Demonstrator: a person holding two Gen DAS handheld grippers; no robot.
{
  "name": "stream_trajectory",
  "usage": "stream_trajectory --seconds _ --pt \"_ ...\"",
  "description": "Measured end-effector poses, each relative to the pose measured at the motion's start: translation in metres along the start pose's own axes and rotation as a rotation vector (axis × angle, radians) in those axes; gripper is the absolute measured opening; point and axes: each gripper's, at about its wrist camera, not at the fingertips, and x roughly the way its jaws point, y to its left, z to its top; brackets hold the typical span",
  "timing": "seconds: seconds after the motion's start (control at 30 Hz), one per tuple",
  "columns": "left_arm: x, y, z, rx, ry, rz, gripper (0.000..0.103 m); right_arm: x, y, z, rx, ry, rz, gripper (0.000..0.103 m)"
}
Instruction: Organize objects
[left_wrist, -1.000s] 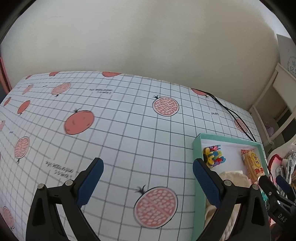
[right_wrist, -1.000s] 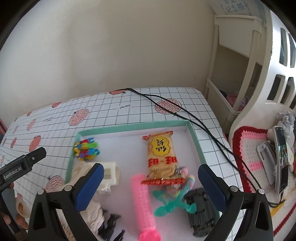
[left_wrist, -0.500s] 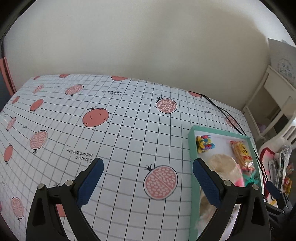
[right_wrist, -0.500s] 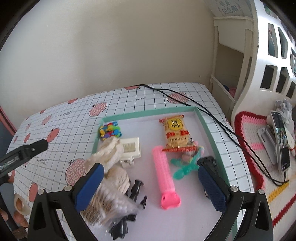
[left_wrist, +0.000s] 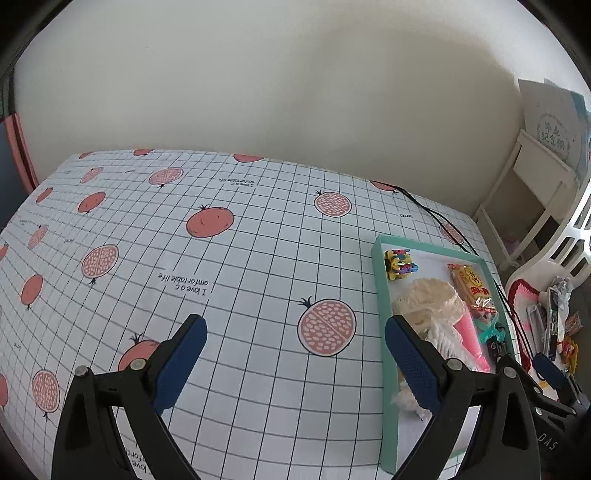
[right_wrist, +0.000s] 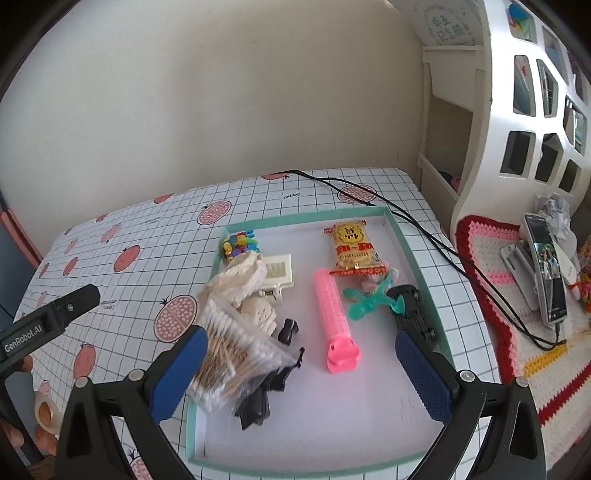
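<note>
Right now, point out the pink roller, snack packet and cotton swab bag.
pink roller (right_wrist: 334, 314), right wrist view, mid-barrel.
snack packet (right_wrist: 352, 247), right wrist view, centre of front.
cotton swab bag (right_wrist: 236, 354), right wrist view, bag middle.

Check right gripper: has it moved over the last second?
Yes. The right gripper has pulled back and up from the green-rimmed tray; more of the tray shows, fingers apart and holding nothing.

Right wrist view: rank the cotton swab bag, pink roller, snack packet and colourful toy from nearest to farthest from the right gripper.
From the right gripper:
1. Cotton swab bag, against its left finger.
2. Pink roller, mid-tray, just ahead.
3. Snack packet, toward the tray's far right side.
4. Colourful toy, far left corner; too close to the packet to rank firmly.
</note>
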Motion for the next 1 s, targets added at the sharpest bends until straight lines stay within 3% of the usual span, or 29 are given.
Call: stream_trajectory --seconds 0.37,0.73,1.0 --pt "-0.034 0.004 -0.017 0.005 -0.052 -0.023 0.097 -0.028 0.002 -0.015 0.005 -0.009 0.017 0.103" --pt "-0.061 -0.002 -0.032 0.073 -0.082 0.028 0.097 -0.055 0.013 -0.031 -0.015 -0.015 0.014 0.103" --pt "-0.084 -0.001 -0.050 0.089 -0.103 0.016 0.097 -0.066 0.011 -0.046 0.003 0.010 0.011 0.103"
